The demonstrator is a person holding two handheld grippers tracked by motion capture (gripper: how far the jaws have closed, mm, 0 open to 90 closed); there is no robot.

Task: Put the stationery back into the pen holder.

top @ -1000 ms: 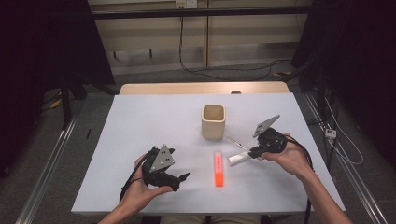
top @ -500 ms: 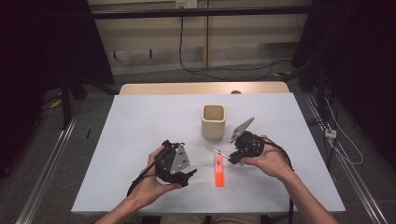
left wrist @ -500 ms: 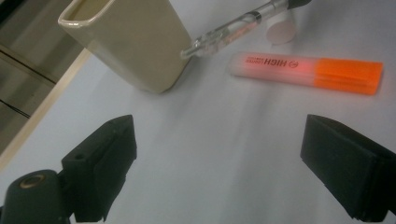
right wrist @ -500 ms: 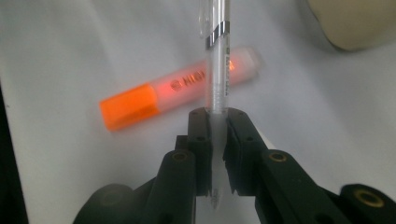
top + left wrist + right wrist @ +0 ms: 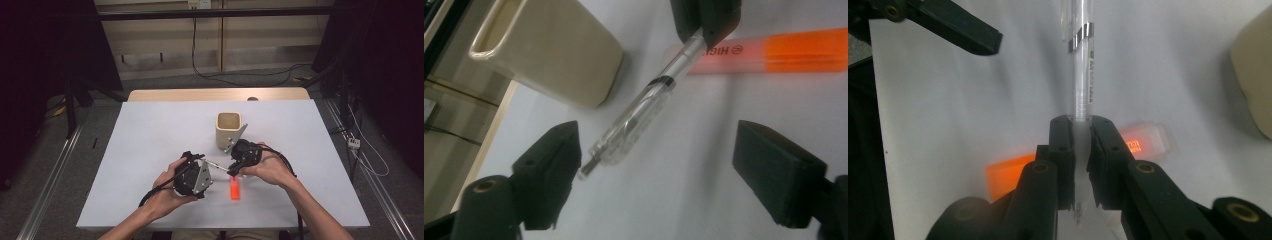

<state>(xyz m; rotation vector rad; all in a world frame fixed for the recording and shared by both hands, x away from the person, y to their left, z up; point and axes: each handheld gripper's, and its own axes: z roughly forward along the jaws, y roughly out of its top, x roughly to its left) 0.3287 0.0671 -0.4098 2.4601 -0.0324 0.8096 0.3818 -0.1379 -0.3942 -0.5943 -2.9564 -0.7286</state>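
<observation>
On the table: one clear pen (image 5: 639, 115), one orange highlighter (image 5: 774, 50), one beige square cup (image 5: 229, 131), and two handheld grippers, left (image 5: 207, 172) and right (image 5: 231, 170).

The table (image 5: 150, 150) is evenly lit from above, while the room around it is left almost black. Soft, pale shadows are cast beside the cup (image 5: 559, 55) and under the pen (image 5: 644, 110). The orange marker (image 5: 1013, 175) is rendered glowing and overexposed. Near jaws are shown slightly soft, without motion blur.
</observation>
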